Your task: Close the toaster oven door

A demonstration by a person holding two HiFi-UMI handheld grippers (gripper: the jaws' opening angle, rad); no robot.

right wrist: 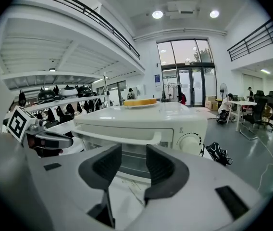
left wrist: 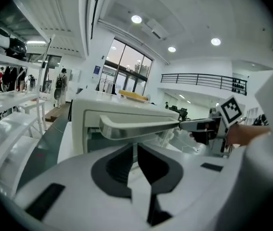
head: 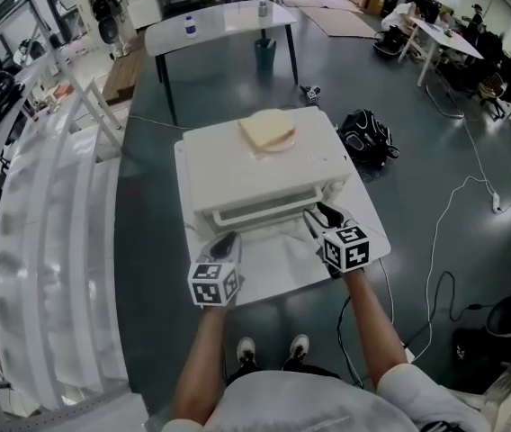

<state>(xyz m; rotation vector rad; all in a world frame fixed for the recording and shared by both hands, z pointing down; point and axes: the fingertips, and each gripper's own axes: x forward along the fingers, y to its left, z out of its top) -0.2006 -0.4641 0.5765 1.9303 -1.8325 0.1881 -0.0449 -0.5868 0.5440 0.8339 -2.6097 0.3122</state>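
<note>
A white toaster oven stands on a small white table, with toast on a plate on its top. Its door stands nearly upright, handle facing me; I cannot tell whether it is fully shut. My right gripper is open, its fingertips at the right end of the handle; in its own view the right gripper frames the door glass below the handle. My left gripper hovers low in front of the door's left side, and the left gripper is shut on nothing.
A control knob sits on the oven's right front. A black backpack lies on the floor to the right, and cables trail nearby. White shelving runs along the left. A long table stands behind.
</note>
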